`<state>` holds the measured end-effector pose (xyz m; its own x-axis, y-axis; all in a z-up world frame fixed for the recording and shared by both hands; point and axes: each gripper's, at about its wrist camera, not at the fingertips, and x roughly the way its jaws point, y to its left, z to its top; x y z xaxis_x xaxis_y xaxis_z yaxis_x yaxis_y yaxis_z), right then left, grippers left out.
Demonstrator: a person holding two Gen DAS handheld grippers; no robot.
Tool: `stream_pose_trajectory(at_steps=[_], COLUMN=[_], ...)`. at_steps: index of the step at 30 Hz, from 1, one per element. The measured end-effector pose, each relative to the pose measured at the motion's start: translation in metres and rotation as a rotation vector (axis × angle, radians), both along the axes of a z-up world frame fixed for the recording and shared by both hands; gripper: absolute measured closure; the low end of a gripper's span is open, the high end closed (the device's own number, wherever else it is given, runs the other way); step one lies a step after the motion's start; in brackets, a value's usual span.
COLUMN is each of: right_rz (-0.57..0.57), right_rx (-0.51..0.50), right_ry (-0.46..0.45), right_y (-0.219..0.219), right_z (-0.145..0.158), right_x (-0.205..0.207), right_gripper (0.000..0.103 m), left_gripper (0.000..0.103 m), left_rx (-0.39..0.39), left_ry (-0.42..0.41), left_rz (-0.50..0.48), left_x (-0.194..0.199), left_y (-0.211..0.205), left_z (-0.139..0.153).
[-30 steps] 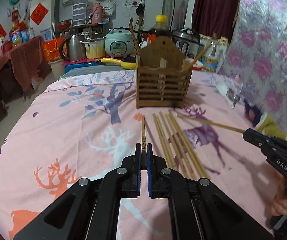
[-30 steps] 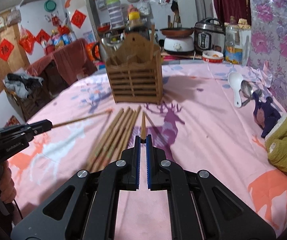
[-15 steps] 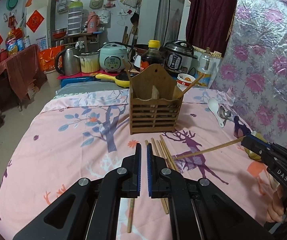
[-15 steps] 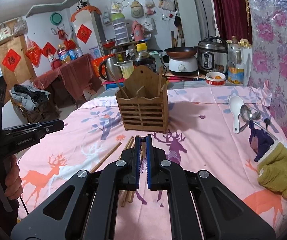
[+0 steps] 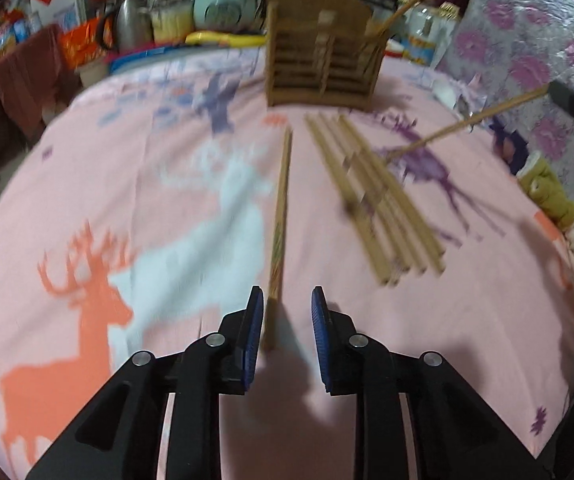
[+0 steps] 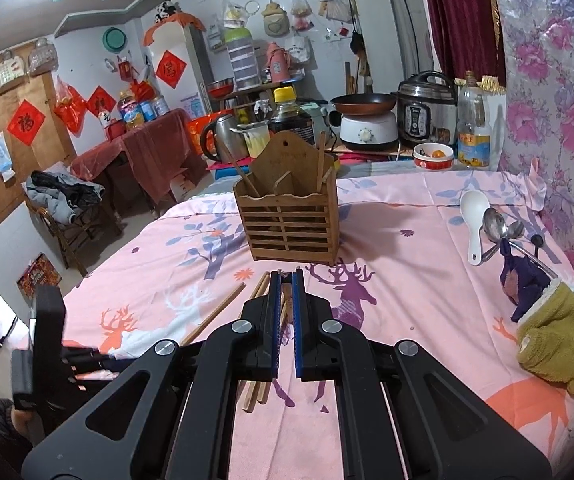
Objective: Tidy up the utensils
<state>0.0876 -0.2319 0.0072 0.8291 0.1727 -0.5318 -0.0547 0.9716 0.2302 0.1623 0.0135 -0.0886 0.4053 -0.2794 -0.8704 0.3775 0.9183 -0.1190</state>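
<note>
Surface (image 6: 407, 292): covered in pink cloth printed with orange, white and purple deer. Fingers (image 5: 253, 336): padded blue. Chopsticks (image 5: 375, 196): tan.

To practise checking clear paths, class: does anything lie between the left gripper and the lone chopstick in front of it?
Nothing visible does. The left gripper has jaws that have just been opening, and the lone chopstick already has its near end between them, by the left pad. The chopstick bundle lies apart, to its right.

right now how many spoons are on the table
3, all near the table's far right: a white spoon, a big metal spoon just right of it, a small metal spoon right of that. The metal handles run under a purple cloth, which may hide more.
</note>
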Motion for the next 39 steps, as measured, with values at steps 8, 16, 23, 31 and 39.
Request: stream_pose_trajectory(at_steps=[8, 16, 23, 31, 39], right_rz=[-0.005, -0.009, -0.01, -0.004, 0.057], right_rx=[0.013, 0.008, -0.013, -0.017, 0.069], right_ry=[0.012, -0.001, -0.038, -0.074, -0.001], right_y=[0.0, -0.001, -0.002, -0.003, -0.02], right_z=[-0.005, 0.002, 0.023, 0.045, 0.038], right_x=[-0.003, 0.0, 0.01, 0.037, 0.049], right_gripper=[0.096, 0.097, 0.097, 0.097, 0.089], left_gripper=[0.097, 0.098, 0.098, 0.098, 0.098], left_rx=[-0.005, -0.081, -0.12, -0.158, -0.229], left_ry=[-0.022, -0.174, -0.309, -0.352, -0.376], left_rz=[-0.039, -0.04, -0.063, -0.052, -0.028], left_x=[-0.011, 0.002, 0.025, 0.063, 0.084], left_y=[-0.001, -0.01, -0.042, -0.067, -0.057], left_z=[-0.005, 0.078, 0.148, 0.192, 0.219])
